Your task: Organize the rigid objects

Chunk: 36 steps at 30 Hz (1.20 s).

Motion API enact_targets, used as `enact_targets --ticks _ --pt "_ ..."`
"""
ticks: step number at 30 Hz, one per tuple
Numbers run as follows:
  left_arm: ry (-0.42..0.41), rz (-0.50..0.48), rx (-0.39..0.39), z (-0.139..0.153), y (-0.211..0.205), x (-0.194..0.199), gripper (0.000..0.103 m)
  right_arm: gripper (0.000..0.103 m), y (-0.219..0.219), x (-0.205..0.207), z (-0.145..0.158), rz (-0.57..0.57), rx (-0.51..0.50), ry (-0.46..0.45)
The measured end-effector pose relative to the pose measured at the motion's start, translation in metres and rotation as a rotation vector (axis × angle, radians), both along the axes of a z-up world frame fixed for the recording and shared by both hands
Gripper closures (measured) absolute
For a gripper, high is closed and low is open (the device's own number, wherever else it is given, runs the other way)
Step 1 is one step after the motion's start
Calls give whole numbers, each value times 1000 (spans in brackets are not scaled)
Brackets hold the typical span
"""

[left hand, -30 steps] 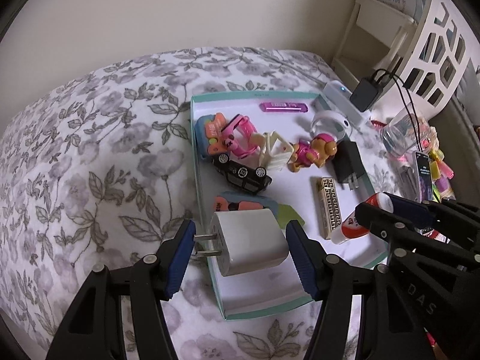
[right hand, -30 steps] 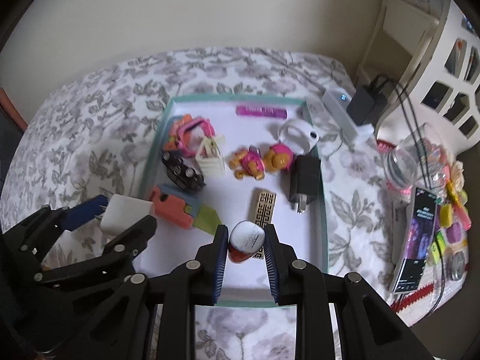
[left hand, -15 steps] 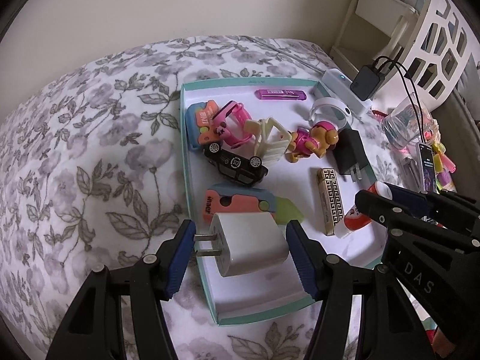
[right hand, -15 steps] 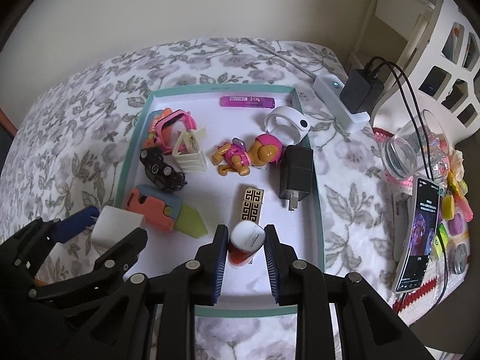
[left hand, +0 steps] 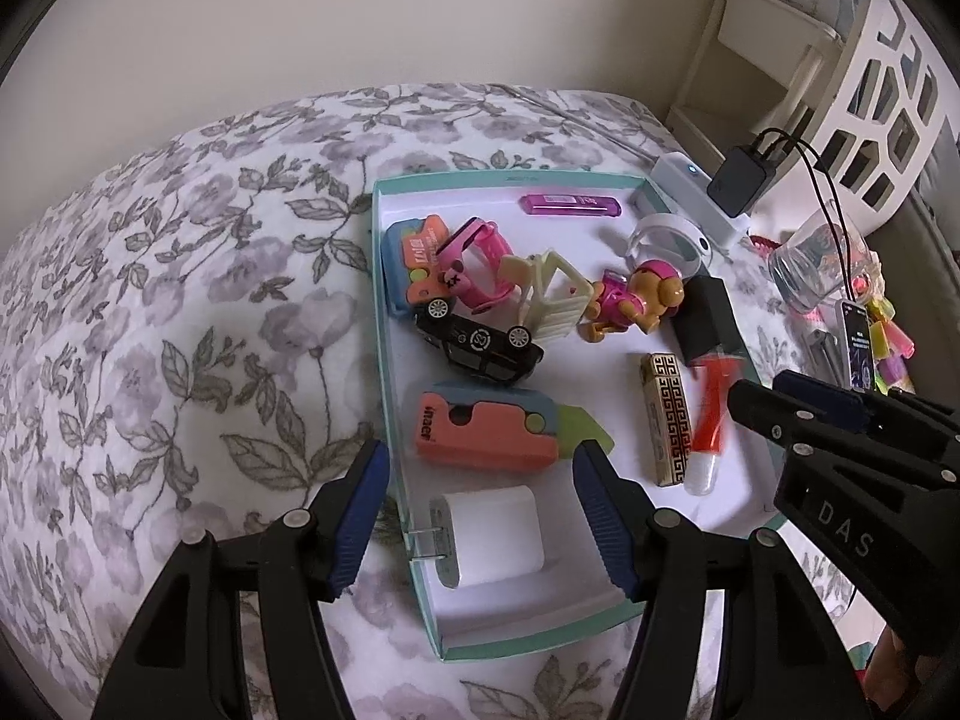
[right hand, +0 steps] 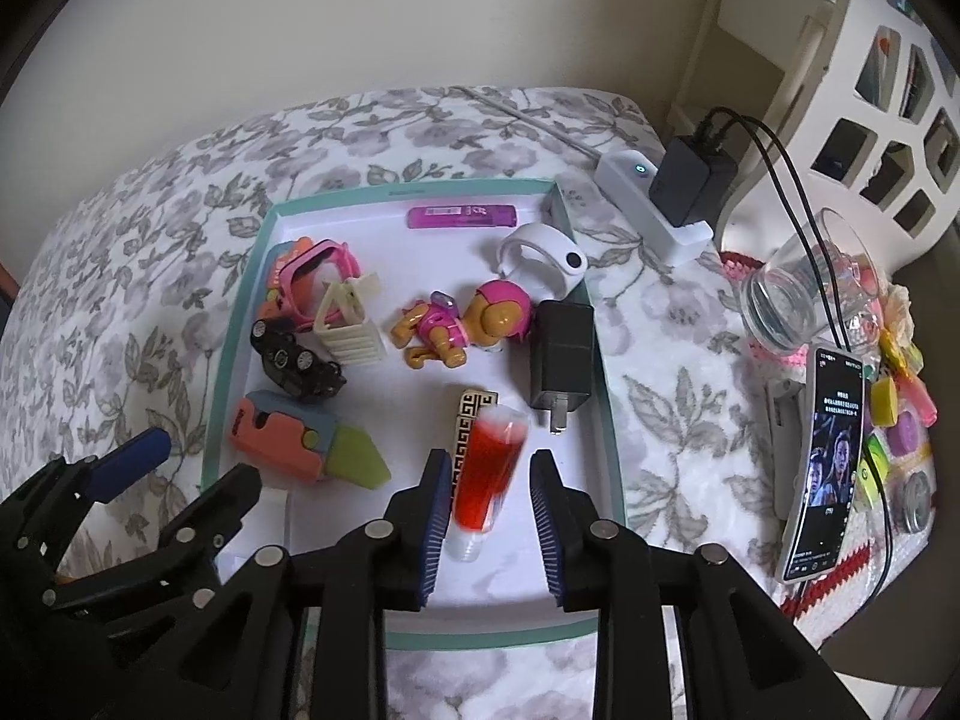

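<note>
A teal-rimmed white tray (left hand: 393, 420) (right hand: 606, 420) lies on the floral bedspread. My left gripper (left hand: 480, 501) is open above the tray's near left corner. The white charger (left hand: 489, 534) lies loose in the tray below it. My right gripper (right hand: 489, 507) is open. The red tube (right hand: 489, 471) (left hand: 711, 414) lies blurred between and below its fingers, beside the gold patterned bar (left hand: 666, 420). Also in the tray are an orange-and-blue toy (left hand: 486, 432), a black car (left hand: 480, 342), a black charger (right hand: 561, 360) and a pink dog figure (right hand: 462, 324).
Right of the tray are a white power strip with a black adapter (right hand: 690, 180), a glass jar (right hand: 804, 294), a lit phone (right hand: 825, 468) and small colourful items. A white shelf unit (left hand: 870, 78) stands at the far right. A wall is behind the bed.
Both grippers have opened. The white charger dropped from the left gripper into the tray's near left corner. The red tube left the right gripper and fell into the tray beside the gold bar.
</note>
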State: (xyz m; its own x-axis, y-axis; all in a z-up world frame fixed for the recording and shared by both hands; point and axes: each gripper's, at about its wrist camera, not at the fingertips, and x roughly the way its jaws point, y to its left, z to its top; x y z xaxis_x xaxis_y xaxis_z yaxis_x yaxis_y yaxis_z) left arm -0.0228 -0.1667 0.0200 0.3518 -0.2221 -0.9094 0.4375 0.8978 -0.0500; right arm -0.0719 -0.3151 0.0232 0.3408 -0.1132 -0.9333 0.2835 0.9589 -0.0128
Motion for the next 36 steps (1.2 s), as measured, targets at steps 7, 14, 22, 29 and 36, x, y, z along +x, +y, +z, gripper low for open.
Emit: enact_targets --ticks 7,14,22,29,36 --pt "3 59 -12 3 11 7 36 51 1 -1 0 1 -10 -5" --pt "-22 197 73 3 35 23 30 40 2 1 -3 2 -6 -2" --pt "6 339 129 -7 68 38 15 25 7 2 -4 21 5 -18" --pt "-30 405 153 -2 87 43 15 7 16 3 -7 45 -20 -17" --pt "-53 399 178 3 97 42 14 2 25 3 -5 58 -1 -36"
